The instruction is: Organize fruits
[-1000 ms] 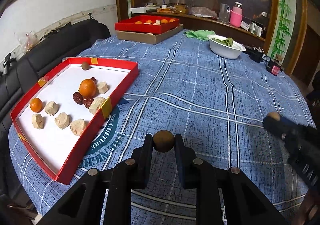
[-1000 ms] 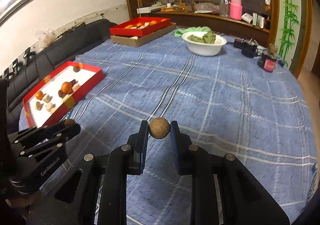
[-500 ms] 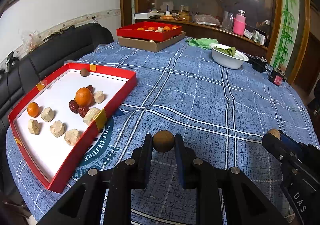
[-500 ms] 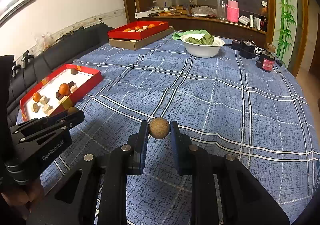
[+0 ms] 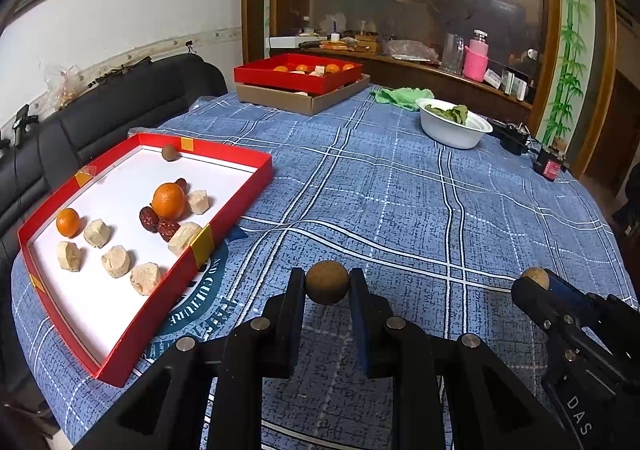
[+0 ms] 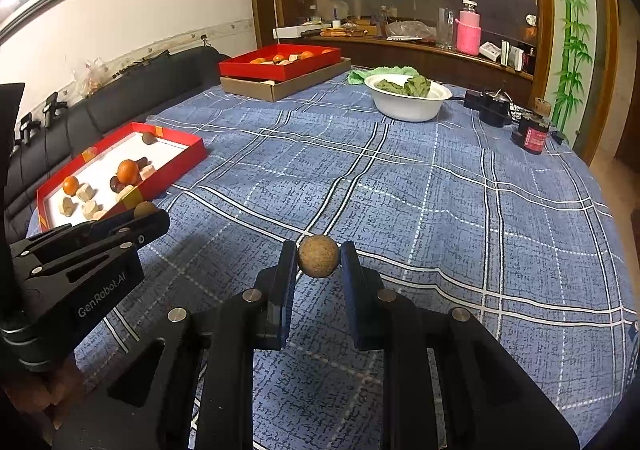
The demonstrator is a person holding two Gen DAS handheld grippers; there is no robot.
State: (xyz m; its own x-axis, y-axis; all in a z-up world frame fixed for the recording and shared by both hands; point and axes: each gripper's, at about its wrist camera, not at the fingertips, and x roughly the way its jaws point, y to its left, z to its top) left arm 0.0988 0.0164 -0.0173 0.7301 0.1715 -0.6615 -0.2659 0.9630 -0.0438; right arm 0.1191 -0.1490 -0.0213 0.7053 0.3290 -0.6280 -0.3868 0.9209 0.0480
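The red tray (image 5: 236, 205), at ten o'clock of the left gripper (image 5: 326, 284), already contains oranges, dates, pale chunks and one brown round fruit (image 5: 169, 152). The left gripper clamps a second brown fruit (image 5: 327, 282) above the tablecloth (image 5: 400, 209); at three o'clock, the right gripper (image 6: 319, 256) clamps a third (image 6: 319, 255). Judged remaining: deposit both in the tray.

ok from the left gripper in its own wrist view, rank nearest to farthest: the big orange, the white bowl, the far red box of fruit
1. Big orange, in the near red tray left of the left gripper.
2. White bowl, ahead on the right.
3. Far red box, at the table's far end.
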